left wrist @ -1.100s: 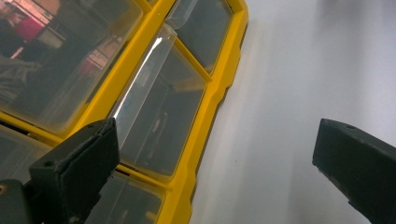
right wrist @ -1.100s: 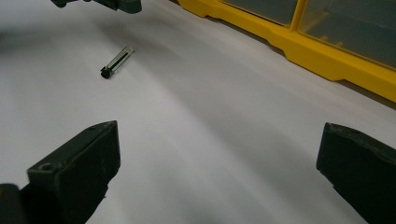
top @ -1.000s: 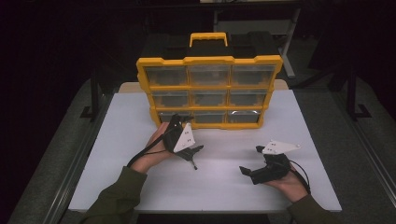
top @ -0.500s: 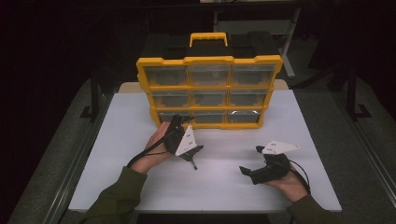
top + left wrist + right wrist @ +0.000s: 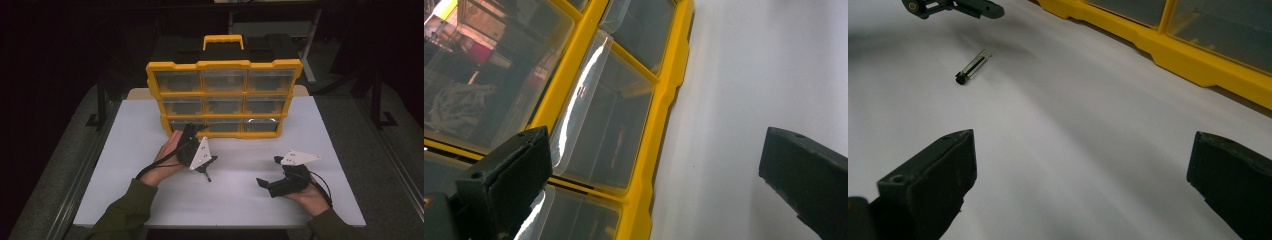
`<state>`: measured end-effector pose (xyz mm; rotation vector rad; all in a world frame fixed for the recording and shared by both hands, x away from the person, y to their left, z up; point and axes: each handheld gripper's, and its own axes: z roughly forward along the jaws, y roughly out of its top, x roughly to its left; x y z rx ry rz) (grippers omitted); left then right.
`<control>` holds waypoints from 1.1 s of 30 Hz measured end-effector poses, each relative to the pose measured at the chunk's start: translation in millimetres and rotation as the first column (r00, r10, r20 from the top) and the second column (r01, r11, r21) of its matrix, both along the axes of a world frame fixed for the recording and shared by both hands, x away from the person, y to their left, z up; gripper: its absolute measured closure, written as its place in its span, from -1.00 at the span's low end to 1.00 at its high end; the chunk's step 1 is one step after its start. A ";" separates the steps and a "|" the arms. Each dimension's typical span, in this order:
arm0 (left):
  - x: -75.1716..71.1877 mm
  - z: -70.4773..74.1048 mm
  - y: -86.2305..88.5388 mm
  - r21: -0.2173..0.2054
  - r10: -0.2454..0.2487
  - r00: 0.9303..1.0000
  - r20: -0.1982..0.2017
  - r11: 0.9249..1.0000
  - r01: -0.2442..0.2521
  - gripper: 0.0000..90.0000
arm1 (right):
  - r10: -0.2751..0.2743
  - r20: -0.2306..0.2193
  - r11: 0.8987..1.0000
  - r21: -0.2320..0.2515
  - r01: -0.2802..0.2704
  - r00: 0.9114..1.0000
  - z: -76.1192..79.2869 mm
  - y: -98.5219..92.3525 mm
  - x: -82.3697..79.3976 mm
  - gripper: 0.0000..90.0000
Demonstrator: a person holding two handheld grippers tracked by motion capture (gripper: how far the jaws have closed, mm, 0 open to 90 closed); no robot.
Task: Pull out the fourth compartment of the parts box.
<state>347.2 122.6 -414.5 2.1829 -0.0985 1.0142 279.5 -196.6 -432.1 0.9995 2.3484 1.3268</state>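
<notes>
The left gripper (image 5: pixel 192 131), jaws wide, sits at the bottom-left drawer (image 5: pixel 599 125) of the yellow organizer (image 5: pixel 224 97). The right gripper (image 5: pixel 267 175), also wide and empty, rests on the table (image 5: pixel 235 200), well apart. A small bit (image 5: pixel 970 66) lies between them.

Drawer cabinet (image 5: pixel 224 97) at table's (image 5: pixel 130 125) rear; small bit (image 5: pixel 206 175) lies before it

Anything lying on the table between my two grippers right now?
Yes: a small screw lies on the white table between the left hand-held gripper and the right hand-held gripper, clearest in the right gripper view.
</notes>
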 end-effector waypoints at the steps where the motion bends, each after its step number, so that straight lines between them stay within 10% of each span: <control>1: -0.2 -0.1 0.0 0.004 -0.001 1.000 0.004 1.000 0.001 -0.98 | 0.000 0.001 1.000 0.001 0.000 1.000 0.1 0.0 0.0 -1.00; 33: -6.6 -3.3 -3.7 0.093 -0.006 0.986 0.165 0.996 -0.010 -0.98 | -0.002 0.002 1.000 0.000 0.002 1.000 0.4 -0.1 -0.3 -1.00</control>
